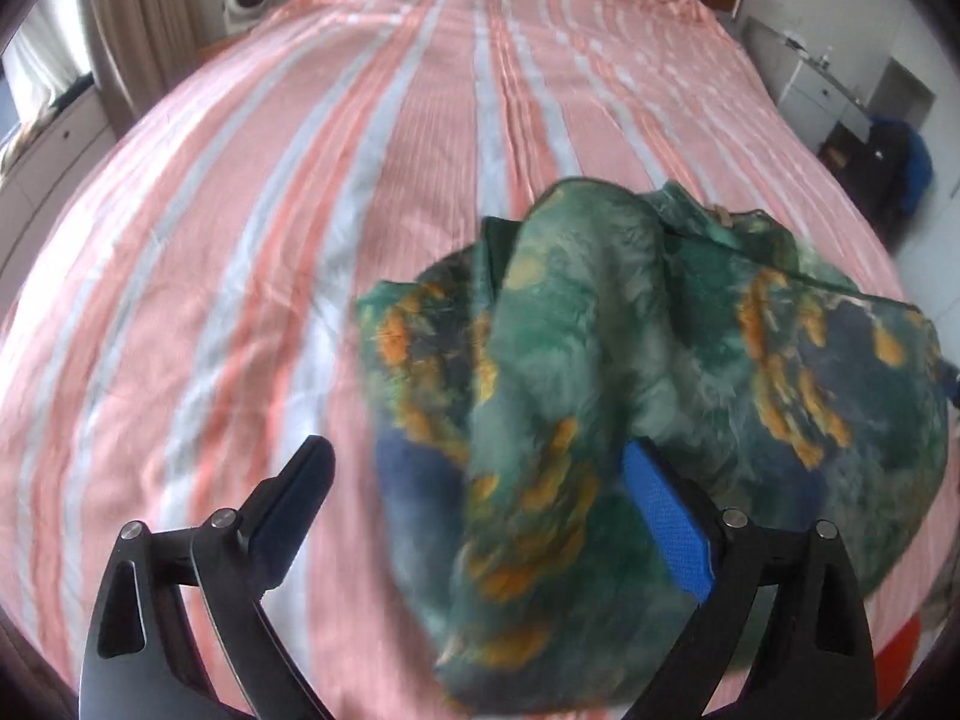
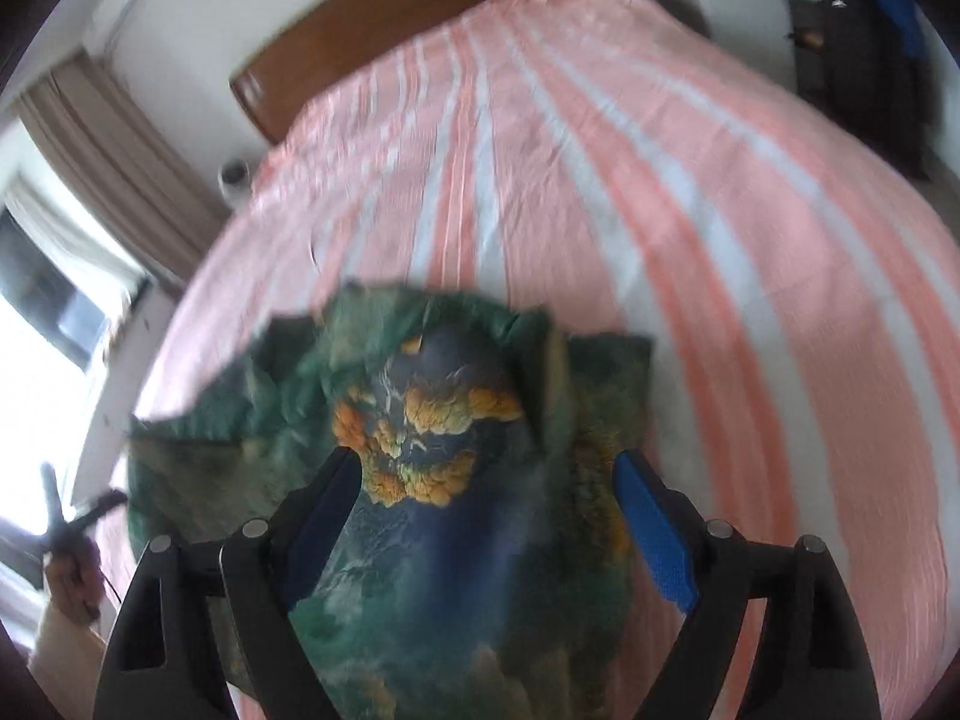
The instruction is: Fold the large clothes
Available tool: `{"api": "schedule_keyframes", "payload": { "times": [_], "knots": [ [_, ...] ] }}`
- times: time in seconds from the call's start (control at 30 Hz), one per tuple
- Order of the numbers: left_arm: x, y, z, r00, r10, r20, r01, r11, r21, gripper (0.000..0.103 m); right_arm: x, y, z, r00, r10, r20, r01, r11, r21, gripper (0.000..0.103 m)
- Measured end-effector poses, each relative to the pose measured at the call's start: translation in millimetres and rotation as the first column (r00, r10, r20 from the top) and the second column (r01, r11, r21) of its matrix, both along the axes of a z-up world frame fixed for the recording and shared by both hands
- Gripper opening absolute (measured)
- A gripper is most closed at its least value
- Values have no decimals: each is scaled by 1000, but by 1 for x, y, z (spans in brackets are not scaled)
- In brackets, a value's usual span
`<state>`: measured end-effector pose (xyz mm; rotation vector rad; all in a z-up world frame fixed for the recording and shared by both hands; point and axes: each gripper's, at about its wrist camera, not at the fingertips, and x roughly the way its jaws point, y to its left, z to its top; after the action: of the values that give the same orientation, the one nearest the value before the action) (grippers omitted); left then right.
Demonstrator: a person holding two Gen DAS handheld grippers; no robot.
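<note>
Garment (image 1: 600, 372), green and blue with orange blotches, lies bunched on the near part of the bed (image 1: 336, 192), which is spread with a pink sheet striped in white. In the left wrist view it sits right of centre, humped up in soft folds, its near edge reaching down between the fingers of the left tool (image 1: 480, 480). That tool stands wide apart: the black finger on the left is over bare sheet, clear of the cloth, and the blue pad (image 1: 666, 522) on the right lies against the fabric's edge without pinching it. In the right wrist view the garment (image 2: 420, 420) fills the near centre and runs down between the fingers of the right tool (image 2: 486, 480), which is also spread wide, with the cloth loose in the gap and nothing clamped. At the far left of that view a hand (image 2: 69, 576) holds the other tool. Beyond the bed are a wooden headboard (image 2: 384, 18), curtains (image 1: 138, 12) on the left and white drawers (image 1: 822, 90) on the right
</note>
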<state>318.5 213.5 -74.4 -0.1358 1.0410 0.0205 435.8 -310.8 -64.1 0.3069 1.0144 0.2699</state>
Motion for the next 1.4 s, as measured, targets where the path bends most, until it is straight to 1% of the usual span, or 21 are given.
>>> {"api": "schedule_keyframes", "payload": {
  "times": [0.03,0.07,0.1,0.13,0.17,0.23,0.27,0.33,0.43,0.53,0.6,0.67,0.73,0.8,0.83,0.9,1.0,1.17,1.27,1.37,1.4],
  "knots": [
    [1,-5,-2,1000,-13,0,13,1000,-12,51,5,12,-6,1000,19,-20,-19,999,-47,78],
    [2,-12,-3,1000,-28,-13,28,999,-24,23,10,19,-12,999,39,-33,-42,996,-73,53],
    [1,-16,-3,999,-35,-34,34,999,-28,10,13,30,-17,997,56,-53,-61,992,-109,41],
    [-4,-21,5,999,-34,-19,35,999,17,9,12,37,-18,998,51,-46,-58,983,-172,23],
    [-12,-27,17,998,-58,13,57,996,68,8,9,41,-15,998,58,-26,-62,975,-212,16],
    [-25,-29,42,993,-87,82,78,991,109,7,-6,55,12,990,118,79,-85,938,-337,14],
    [-28,-26,55,989,-85,120,72,992,108,7,-15,61,32,976,157,148,-88,916,-392,13],
    [-23,-19,80,979,-72,193,55,994,92,7,-28,68,63,953,188,237,-67,895,-441,12],
    [0,-23,102,951,-40,307,-15,985,173,7,-18,77,100,912,180,368,8,891,-455,12],
    [39,-25,87,943,6,333,-78,976,203,8,17,80,107,892,109,439,89,909,-407,12],
    [73,-20,47,963,44,266,-104,970,218,8,49,80,90,903,57,426,120,918,-378,12],
    [92,-13,-1,984,74,163,-110,969,220,8,76,80,56,933,32,358,118,913,-390,12],
    [95,-6,-51,993,77,94,-94,977,190,11,102,82,-4,974,30,224,69,904,-422,13],
    [85,-7,-64,987,67,148,-90,983,160,12,110,78,-58,994,21,108,24,915,-403,14],
    [82,-6,-65,983,69,171,-96,984,152,12,106,72,-74,993,1,116,40,933,-359,15],
    [81,-2,-68,979,78,187,-101,988,116,15,102,63,-74,987,-29,159,79,946,-313,16],
    [78,0,-69,973,88,211,-110,990,91,17,104,56,-75,987,-44,155,87,955,-283,19],
    [73,-8,-66,971,74,226,-107,985,138,17,105,57,-76,984,-53,173,102,952,-288,25],
    [74,-10,-64,973,73,219,-111,979,169,21,102,56,-79,981,-65,181,112,959,-259,28],
    [73,-11,-62,973,86,216,-127,974,187,30,101,52,-79,982,-79,172,119,964,-236,38],
    [72,-11,-58,972,97,214,-139,971,195,42,102,50,-79,982,-88,169,126,964,-232,41]
  ]
}}
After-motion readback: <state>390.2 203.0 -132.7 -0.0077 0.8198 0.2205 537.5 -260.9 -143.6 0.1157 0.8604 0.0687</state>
